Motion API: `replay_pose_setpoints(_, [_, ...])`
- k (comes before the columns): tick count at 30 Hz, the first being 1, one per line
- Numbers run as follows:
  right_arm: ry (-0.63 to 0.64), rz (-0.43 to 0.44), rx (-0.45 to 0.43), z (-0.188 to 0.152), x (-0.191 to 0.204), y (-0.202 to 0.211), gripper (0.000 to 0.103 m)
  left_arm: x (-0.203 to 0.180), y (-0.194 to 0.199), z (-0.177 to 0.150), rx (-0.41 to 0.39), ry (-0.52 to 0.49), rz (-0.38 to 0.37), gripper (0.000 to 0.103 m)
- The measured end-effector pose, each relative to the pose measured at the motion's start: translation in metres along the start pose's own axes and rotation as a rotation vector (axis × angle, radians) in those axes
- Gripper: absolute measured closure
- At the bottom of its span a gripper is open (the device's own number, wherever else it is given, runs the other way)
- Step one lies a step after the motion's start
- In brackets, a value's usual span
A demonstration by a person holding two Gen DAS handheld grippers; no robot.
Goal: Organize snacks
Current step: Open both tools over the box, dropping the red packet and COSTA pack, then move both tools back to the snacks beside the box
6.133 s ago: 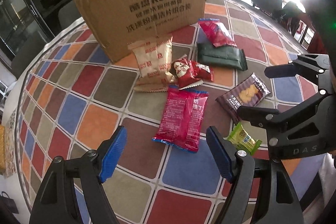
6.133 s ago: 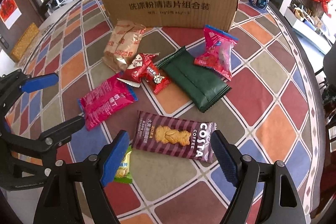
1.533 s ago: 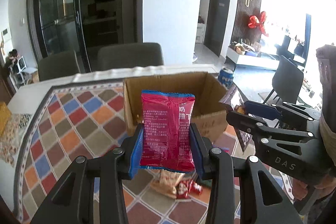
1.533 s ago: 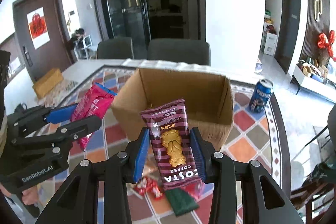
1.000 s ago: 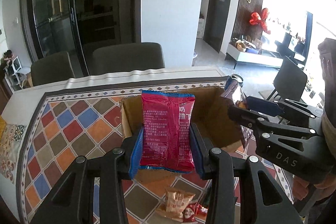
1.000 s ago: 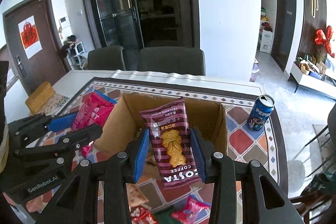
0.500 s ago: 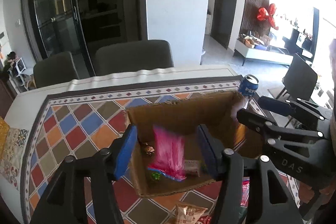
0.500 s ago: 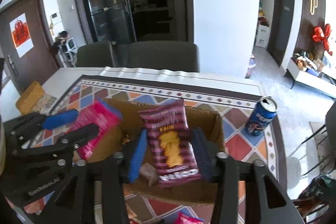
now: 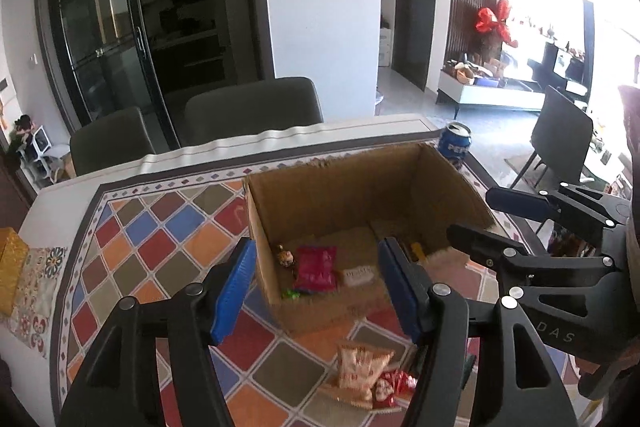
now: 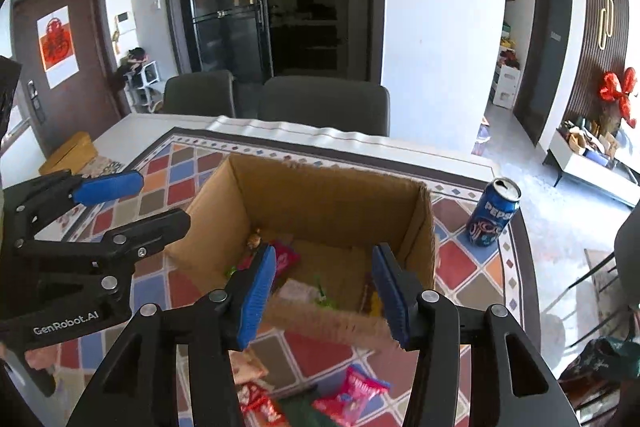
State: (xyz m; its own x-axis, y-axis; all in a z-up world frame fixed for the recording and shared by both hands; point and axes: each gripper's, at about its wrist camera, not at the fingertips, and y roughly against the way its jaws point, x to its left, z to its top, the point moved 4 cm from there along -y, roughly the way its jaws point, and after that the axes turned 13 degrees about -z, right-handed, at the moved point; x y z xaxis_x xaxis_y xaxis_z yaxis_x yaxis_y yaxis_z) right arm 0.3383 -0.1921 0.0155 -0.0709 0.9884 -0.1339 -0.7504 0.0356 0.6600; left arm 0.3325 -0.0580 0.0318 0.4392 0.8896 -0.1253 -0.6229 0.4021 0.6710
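1. hovering above the open cardboard box (image 9: 452, 187) are both grippers, each angled down toward its inside.
2. the left gripper (image 9: 318, 285) is standing with its blue pads parted and nothing between them; its jaws have just been opening.
3. the right gripper (image 10: 324, 293) is likewise gaping with nothing in its grip; its jaws have also just been opening.
4. the pink-red snack packet (image 9: 316, 267) is lying flat on the box floor, near the left wall, beside a small round sweet (image 9: 286, 257) and a white packet (image 9: 358, 275).
5. the brown biscuit packet (image 10: 370, 295) is resting inside the box against its right wall, partly hidden behind the right gripper's pad.
6. several snacks are still lying on the tiled tablecloth (image 9: 132, 259) in front of the box: a beige packet (image 9: 360, 365), small red packets (image 9: 390, 385), and a pink packet (image 10: 354, 393).
7. a blue soda can (image 10: 494, 213) is standing upright on the table, right of the box and apart from it.
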Motion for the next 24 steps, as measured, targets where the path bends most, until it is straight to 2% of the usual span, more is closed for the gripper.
replay_pose_setpoints(12, [0.034,0.017,0.009,-0.043,0.015,0.028,0.052,-0.012,0.023,-0.039,0.013,-0.034,0.005,0.039])
replay_pose_setpoints(24, [0.064,0.043,0.071,-0.087,0.027,0.029,0.052,-0.02,0.014,-0.081,0.078,-0.062,-0.015,0.039])
